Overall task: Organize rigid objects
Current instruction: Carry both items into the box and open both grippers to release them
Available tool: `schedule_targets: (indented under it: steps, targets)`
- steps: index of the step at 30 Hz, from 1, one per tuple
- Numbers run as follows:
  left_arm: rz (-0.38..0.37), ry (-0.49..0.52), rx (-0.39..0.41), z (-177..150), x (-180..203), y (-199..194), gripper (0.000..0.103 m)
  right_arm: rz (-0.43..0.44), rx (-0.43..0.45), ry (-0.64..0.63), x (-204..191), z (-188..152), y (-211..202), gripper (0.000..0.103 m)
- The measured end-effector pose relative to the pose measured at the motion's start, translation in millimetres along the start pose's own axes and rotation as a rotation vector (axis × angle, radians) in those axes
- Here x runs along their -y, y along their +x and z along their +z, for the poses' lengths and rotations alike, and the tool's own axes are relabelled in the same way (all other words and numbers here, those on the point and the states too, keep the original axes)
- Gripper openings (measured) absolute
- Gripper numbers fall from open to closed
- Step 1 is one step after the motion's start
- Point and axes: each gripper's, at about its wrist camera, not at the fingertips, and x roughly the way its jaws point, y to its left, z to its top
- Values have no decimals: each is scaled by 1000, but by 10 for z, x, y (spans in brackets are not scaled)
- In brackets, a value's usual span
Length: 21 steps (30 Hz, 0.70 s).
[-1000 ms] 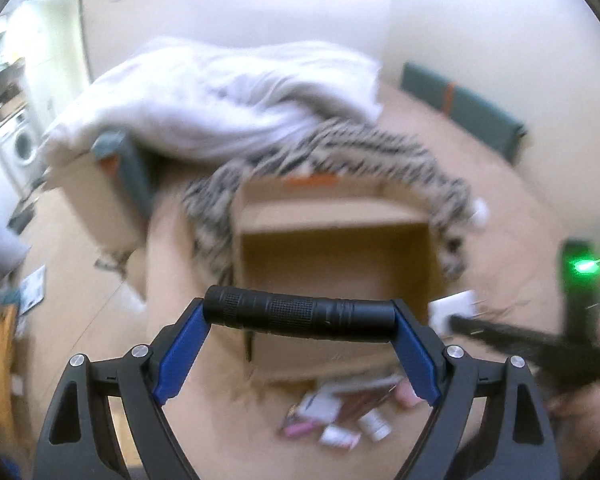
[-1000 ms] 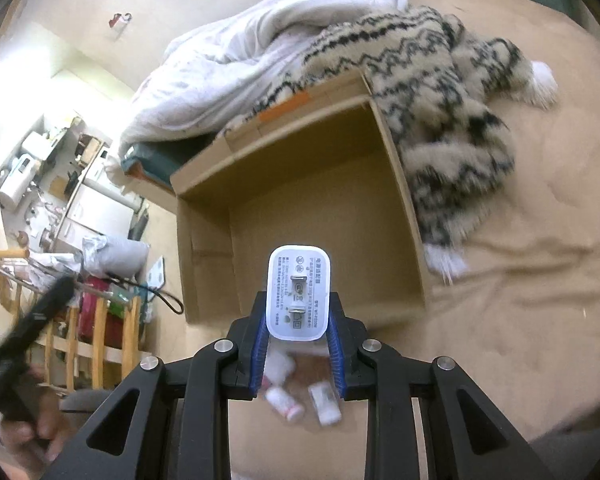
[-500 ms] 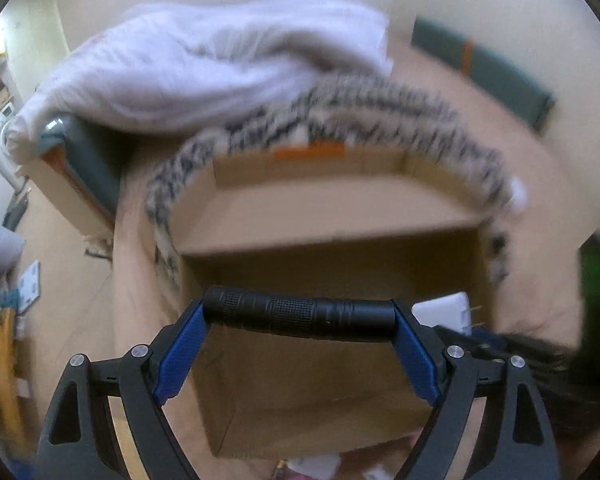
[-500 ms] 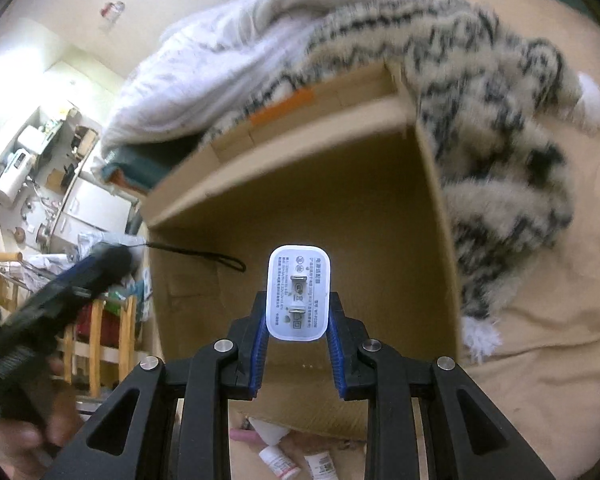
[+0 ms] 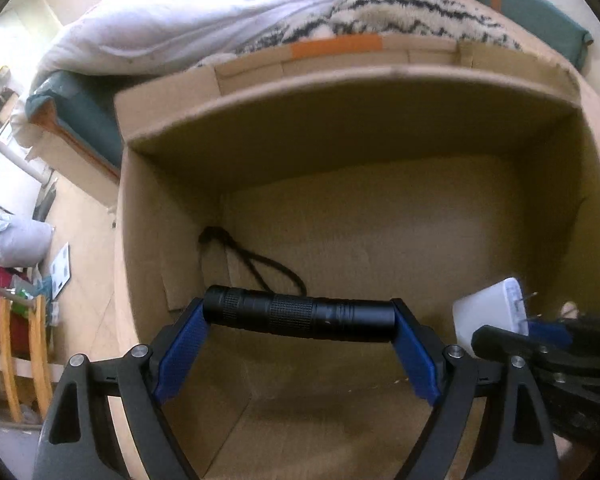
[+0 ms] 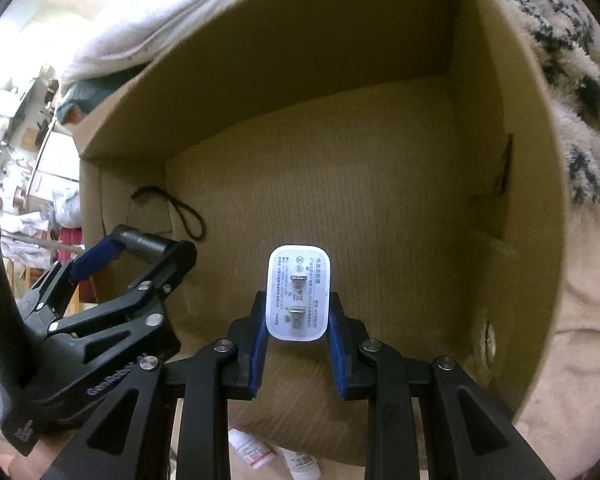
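The left gripper (image 5: 298, 354) is holding a black flashlight (image 5: 298, 316) sideways, with its fingers spread wide and one blue pad (image 5: 182, 350) pressing on each end. The right gripper (image 6: 298, 354) is squeezing a small white charger (image 6: 299, 294), with its fingers almost closed on the two flat sides. Both are hanging just inside the open top of a big cardboard box (image 5: 364, 128). The flashlight is on the left side of the box and the charger is on the right.

The flashlight is looking hard and probably a bit heavy. It is round and smooth, so I think it could roll or slip when it is let go. Holding it by the two ends is working well. The charger is looking light and stiff. Its metal prongs (image 6: 298, 278) are pointing away from the gripper, so the flat sides are the best place to hold it.

A black cord loop (image 6: 186, 210) is lying in the far left corner of the box floor. I cannot tell if it belongs to the flashlight. The near wall of the box is hidden behind the grippers. Some small white tubes (image 6: 256, 450) are peeking out below the right gripper, outside the box, but they are cut off and hard to read.
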Motion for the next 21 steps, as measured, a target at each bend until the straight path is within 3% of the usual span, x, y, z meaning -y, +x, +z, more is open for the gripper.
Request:
schedule_targets:
  steps: [4,10,21]
  targets:
    - [5,-4,-29,-84,-14,83,86,-22,-22,-5,-25,3,100,28]
    - [53,34,10,-158,37,49,86,-37,-12,11,-19,64,133,28]
    - [50,14,-31,-165,45,142,87,-141,149,-132,-196,52,-199,29]
